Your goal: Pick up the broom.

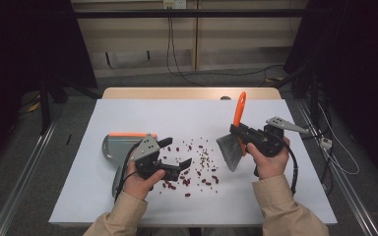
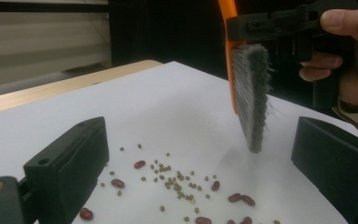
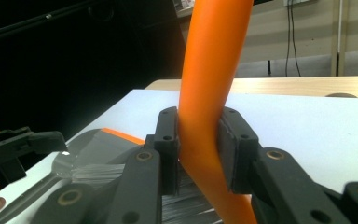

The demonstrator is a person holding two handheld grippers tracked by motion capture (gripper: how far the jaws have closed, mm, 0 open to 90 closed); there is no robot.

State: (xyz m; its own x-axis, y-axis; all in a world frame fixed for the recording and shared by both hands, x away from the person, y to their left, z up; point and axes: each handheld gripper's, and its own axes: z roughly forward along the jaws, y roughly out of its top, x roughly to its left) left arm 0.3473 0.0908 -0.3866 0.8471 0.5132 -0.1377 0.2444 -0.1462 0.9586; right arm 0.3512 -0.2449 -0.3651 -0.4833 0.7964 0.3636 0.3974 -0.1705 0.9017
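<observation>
Here, the grey dustpan (image 1: 115, 147) with its orange lip lies toward the left edge of the table (image 1: 128, 113), partly covered by the left tongs (image 1: 176, 156) and the person's left hand (image 1: 139, 181), so its handle is hard to make out in the high view. In the right gripper view part of its pan shows dimly at the lower left (image 3: 86, 154), cut off by the jaws. The left tongs stand apart with nothing between them, hovering low near the front of the table, their jaws pointing toward the scattered beans (image 1: 197, 167): red kidney beans and smaller greenish ones, spread across the middle of the table just beyond the jaw tips. In the left gripper view the beans (image 2: 177, 182) lie between the two open jaws, some cut off at the bottom edge. Right of the beans, the right tongs (image 1: 240, 133) are clamped on the orange handle of the hand brush (image 1: 231, 150), its grey bristles (image 2: 254, 98) hanging just above the table, right beside the beans. The bristles are blurred at their tips.
</observation>
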